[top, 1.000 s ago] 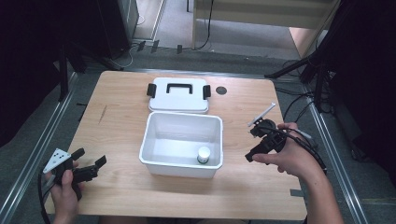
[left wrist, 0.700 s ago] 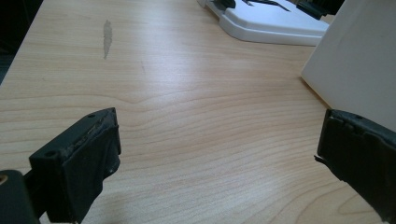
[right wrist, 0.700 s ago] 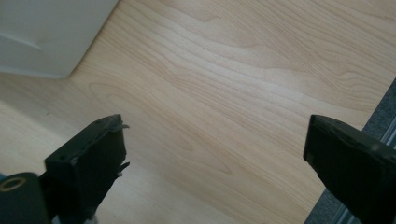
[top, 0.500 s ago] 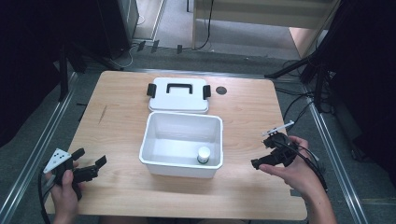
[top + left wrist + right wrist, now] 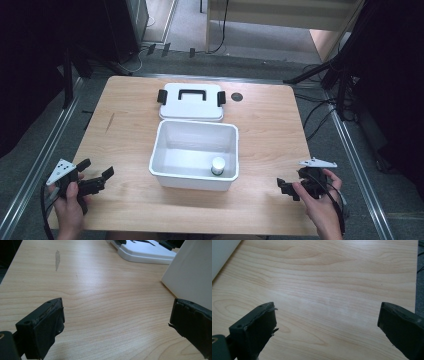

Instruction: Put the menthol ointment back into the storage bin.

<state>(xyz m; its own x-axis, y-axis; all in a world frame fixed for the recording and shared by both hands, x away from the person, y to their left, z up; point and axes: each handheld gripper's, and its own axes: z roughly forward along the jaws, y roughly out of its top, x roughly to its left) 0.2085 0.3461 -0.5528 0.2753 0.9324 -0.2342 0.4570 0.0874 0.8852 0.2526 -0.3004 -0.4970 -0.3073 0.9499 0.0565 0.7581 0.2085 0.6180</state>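
Right hand-held gripper (image 5: 281,187) sits low over the near right part of the tabletop (image 5: 265,130). Its jaws have just been opening and now stand wide apart. Nothing is between them, just bare wood. The left hand-held gripper (image 5: 96,169) is at the near left corner. Its jaws are wide too, and they hold nothing.

Between the two hands stands the white box (image 5: 192,181), with no top on it. A little jar (image 5: 218,166) stands upright inside, in the near right corner of the box. Behind the box, touching its far side or just beside it, the lid (image 5: 191,102) lies flat. It has a black handle (image 5: 192,93) in the middle and black clips (image 5: 162,96) at both ends.

The jar looks put away, so I think the next job is to put the lid on the box. To do that well, both hands should go round the box, not over it, so nothing bumps the jar. Each one should take one end of the lid. Lift it flat and bring it over the box. Line up the edges all the way round before letting it down. Only then press the clips shut, one at each end. The box is light and may slide, so push gently.
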